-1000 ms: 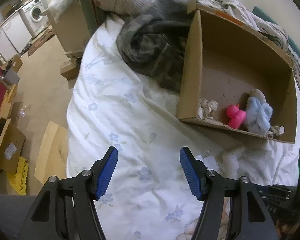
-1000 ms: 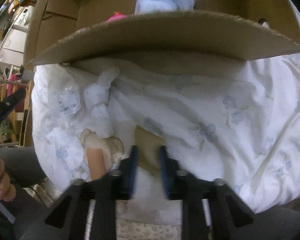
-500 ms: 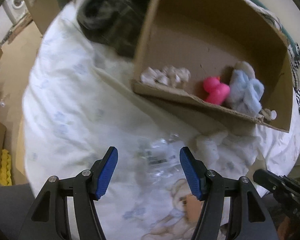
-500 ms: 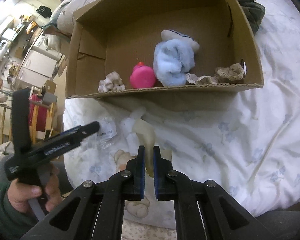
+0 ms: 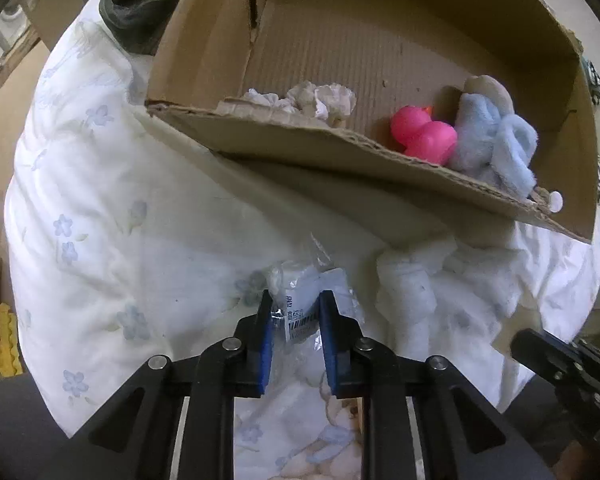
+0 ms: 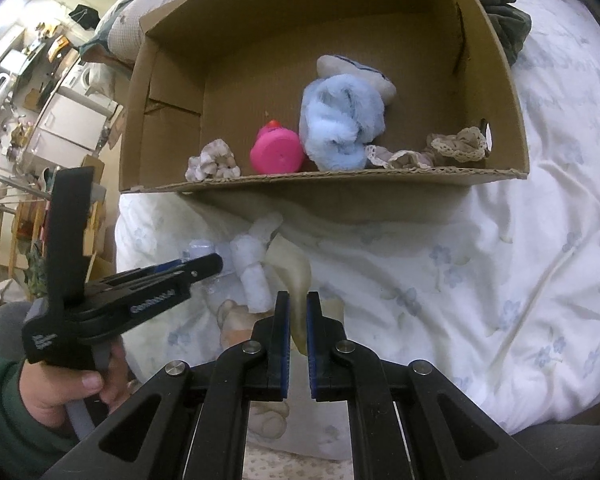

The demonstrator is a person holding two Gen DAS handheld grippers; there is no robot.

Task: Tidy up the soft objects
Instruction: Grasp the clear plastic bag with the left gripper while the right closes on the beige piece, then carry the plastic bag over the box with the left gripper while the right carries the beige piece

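An open cardboard box (image 5: 340, 152) (image 6: 172, 64) lies on the bed. It holds a pink toy (image 5: 424, 136) (image 6: 276, 152), a blue plush (image 5: 496, 148) (image 6: 340, 124), a crumpled white cloth (image 5: 320, 100) and lace pieces (image 6: 456, 146). My left gripper (image 5: 296, 300) is shut on a clear plastic packet (image 5: 300, 284) in front of the box. My right gripper (image 6: 298, 300) is shut on a cream soft strip (image 6: 296, 276) lifted off the sheet. A white rolled cloth (image 5: 412, 284) (image 6: 252, 272) lies beside them.
The floral bedsheet (image 5: 100, 248) (image 6: 520, 280) covers the bed. A dark blanket (image 5: 140, 0) is piled behind the box. A bear-print cloth (image 6: 236, 316) lies near the front edge. The floor with boxes is at the left.
My left gripper has moved in toward the box and closed on the plastic packet. My right gripper has lifted the cream strip off the sheet.
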